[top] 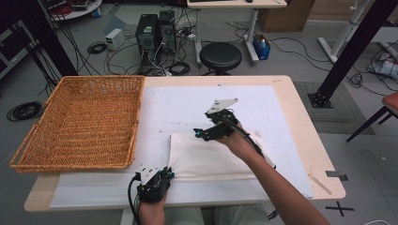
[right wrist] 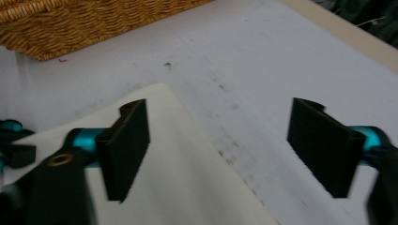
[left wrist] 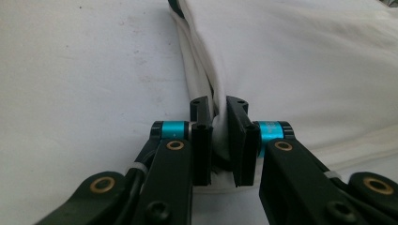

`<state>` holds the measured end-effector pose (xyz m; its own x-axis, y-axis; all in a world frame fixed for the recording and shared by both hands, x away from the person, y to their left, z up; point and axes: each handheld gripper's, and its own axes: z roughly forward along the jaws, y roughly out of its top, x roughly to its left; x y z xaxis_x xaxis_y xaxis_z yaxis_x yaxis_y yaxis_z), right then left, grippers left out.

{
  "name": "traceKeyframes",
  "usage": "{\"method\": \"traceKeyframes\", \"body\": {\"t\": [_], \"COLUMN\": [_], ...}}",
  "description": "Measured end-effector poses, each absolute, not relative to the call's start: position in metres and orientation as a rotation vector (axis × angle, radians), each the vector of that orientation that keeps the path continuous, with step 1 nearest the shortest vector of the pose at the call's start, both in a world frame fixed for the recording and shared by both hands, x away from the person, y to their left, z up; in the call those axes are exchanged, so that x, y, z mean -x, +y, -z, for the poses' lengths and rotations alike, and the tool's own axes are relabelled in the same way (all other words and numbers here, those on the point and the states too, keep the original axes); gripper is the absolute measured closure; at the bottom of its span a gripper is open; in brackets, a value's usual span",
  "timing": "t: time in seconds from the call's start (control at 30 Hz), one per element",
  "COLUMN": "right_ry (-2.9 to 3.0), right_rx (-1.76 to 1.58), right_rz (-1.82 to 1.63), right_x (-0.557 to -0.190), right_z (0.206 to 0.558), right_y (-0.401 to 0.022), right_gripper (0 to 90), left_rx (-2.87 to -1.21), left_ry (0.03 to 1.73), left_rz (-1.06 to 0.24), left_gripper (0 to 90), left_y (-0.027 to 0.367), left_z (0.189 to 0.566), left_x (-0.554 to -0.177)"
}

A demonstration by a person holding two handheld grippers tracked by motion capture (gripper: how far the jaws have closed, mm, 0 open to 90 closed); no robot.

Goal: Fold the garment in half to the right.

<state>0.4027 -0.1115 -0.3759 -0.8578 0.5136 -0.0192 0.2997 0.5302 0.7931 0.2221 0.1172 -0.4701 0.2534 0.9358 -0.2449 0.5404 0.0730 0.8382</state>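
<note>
A folded white cloth point(top: 206, 159) lies on the white mat point(top: 187, 103) near the table's front. My left gripper point(top: 169, 176) is at the cloth's front left corner. In the left gripper view, that gripper point(left wrist: 219, 107) is shut on the cloth's layered edge point(left wrist: 213, 117), and the rest of the cloth point(left wrist: 305, 70) stretches away beyond it. My right gripper point(top: 199, 133) hovers over the cloth's far left corner. Its jaws point(right wrist: 219, 112) stand wide open over that corner point(right wrist: 178, 187), with nothing pinched.
A large wicker basket point(top: 75, 165) takes up the table's left side, and its wall point(right wrist: 70, 23) shows close behind the right gripper. The wooden table edge point(top: 305, 122) runs along the right. A stool, computers and cables stand on the floor beyond.
</note>
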Motion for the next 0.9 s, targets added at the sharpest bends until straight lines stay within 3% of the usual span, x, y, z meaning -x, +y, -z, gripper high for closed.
{"method": "traceKeyframes", "body": {"t": [0.07, 0.2, 0.4, 0.5, 0.7, 0.9], "right_ry": [2.586, 2.695, 2.778, 2.81, 2.84, 2.802], "right_rx": [-0.651, -0.619, -0.587, -0.564, -0.551, -0.518], "right_rz": [-1.2, -1.105, -1.025, -0.98, -0.944, -0.977], "right_x": [-0.411, -0.424, -0.431, -0.432, -0.43, -0.425], "right_z": [0.382, 0.4, 0.415, 0.424, 0.43, 0.422], "right_y": [-0.091, -0.059, -0.031, -0.021, -0.017, -0.02], "right_gripper": [35.8, 43.6, 48.5, 56.5, 83.8, 86.2], "left_rx": [-1.593, -1.584, -1.579, -1.572, -1.552, -1.484], "left_ry": [1.411, 1.425, 1.427, 1.429, 1.444, 1.425], "left_rz": [-0.529, -0.52, -0.514, -0.504, -0.482, -0.484], "left_gripper": [80.4, 80.4, 80.3, 80.1, 80.3, 82.6], "left_y": [0.117, 0.117, 0.117, 0.118, 0.119, 0.116], "left_z": [0.47, 0.469, 0.469, 0.469, 0.469, 0.466], "left_x": [-0.222, -0.223, -0.223, -0.223, -0.223, -0.219]}}
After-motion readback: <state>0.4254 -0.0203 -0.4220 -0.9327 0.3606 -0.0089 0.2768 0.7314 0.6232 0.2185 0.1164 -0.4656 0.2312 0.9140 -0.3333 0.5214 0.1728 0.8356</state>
